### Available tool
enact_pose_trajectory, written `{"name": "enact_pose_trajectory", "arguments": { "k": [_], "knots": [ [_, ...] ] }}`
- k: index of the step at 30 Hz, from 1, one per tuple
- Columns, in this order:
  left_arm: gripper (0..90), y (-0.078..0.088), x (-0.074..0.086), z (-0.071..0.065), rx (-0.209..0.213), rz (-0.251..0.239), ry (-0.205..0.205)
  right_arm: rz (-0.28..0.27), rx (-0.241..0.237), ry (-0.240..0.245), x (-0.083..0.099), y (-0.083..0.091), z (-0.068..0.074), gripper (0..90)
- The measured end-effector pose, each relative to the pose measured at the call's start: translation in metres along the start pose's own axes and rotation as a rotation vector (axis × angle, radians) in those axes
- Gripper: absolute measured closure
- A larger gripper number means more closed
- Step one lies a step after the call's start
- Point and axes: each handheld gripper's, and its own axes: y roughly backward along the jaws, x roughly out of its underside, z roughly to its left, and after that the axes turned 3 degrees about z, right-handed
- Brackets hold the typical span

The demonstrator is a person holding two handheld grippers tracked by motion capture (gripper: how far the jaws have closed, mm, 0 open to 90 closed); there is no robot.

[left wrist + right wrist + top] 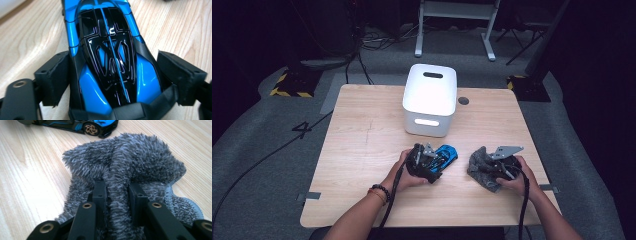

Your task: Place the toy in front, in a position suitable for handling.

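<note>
A glossy blue and black toy car (110, 57) lies on the wooden table (362, 130), nose pointing away from my left gripper (113, 72). Both pads of that gripper press against the car's flanks near its rear, so it is shut on the car. From above, the car (447, 154) sticks out to the right of the left gripper (432, 162). My right gripper (117, 187) is shut on a raised fold of a fluffy grey cloth (140, 157), which rests bunched on the table. In the high view the cloth (477, 165) sits just left of the right gripper (493, 167). Beyond the cloth, the car (97, 126) shows side-on.
A white bin (430, 100) with slot handles stands at the middle back of the table. A small dark round spot (463, 100) lies to its right. Cables trail from both grippers toward the table's near edge.
</note>
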Motion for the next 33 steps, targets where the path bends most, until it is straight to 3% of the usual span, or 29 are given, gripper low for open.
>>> {"name": "enact_pose_trajectory", "arguments": {
  "k": [4, 8, 9, 11, 12, 16, 19, 21, 25, 28, 30, 33],
  "knots": [
    [22.2, 0.007, 0.003, 0.000, 0.006, 0.020, -0.073, -0.001, 0.000, -0.006, 0.000, 0.000, -0.002, 72.0],
    [23.2, 0.016, 0.014, 0.002, 0.094, -0.005, -0.154, -0.006, -0.004, -0.010, 0.000, 0.000, -0.001, 72.1],
    [23.4, 0.018, 0.017, 0.000, 0.133, -0.006, -0.170, -0.008, -0.004, -0.013, -0.001, 0.000, -0.001, 72.1],
    [23.3, 0.020, 0.019, -0.006, 0.164, 0.005, -0.227, -0.020, -0.015, -0.018, -0.002, -0.002, 0.000, 72.2],
    [23.3, 0.021, 0.020, -0.008, 0.165, 0.018, -0.252, -0.027, -0.022, -0.019, -0.003, -0.003, 0.002, 72.3],
    [23.3, 0.021, 0.020, -0.011, 0.162, 0.020, -0.287, -0.048, -0.077, 0.001, -0.014, -0.012, 0.014, 72.5],
    [23.4, 0.020, 0.019, -0.010, 0.159, 0.020, -0.290, -0.040, -0.114, 0.053, -0.024, -0.019, 0.029, 73.8],
    [23.8, 0.021, 0.020, -0.008, 0.160, 0.027, -0.279, -0.027, -0.111, 0.085, -0.027, -0.020, 0.036, 74.5],
    [23.2, 0.021, 0.024, 0.003, 0.176, 0.045, -0.201, -0.032, -0.235, 0.080, -0.022, -0.017, 0.037, 75.4],
    [19.4, 0.019, 0.023, 0.002, 0.116, 0.062, -0.194, -0.026, -0.276, 0.101, -0.020, -0.018, 0.045, 75.4],
    [15.8, 0.017, 0.020, 0.003, 0.104, 0.063, -0.173, -0.020, -0.321, 0.131, -0.021, -0.019, 0.052, 75.4],
    [15.3, 0.016, 0.018, 0.004, 0.109, 0.079, -0.188, -0.001, -0.268, 0.164, -0.026, -0.016, 0.059, 73.9]
  ]
}}
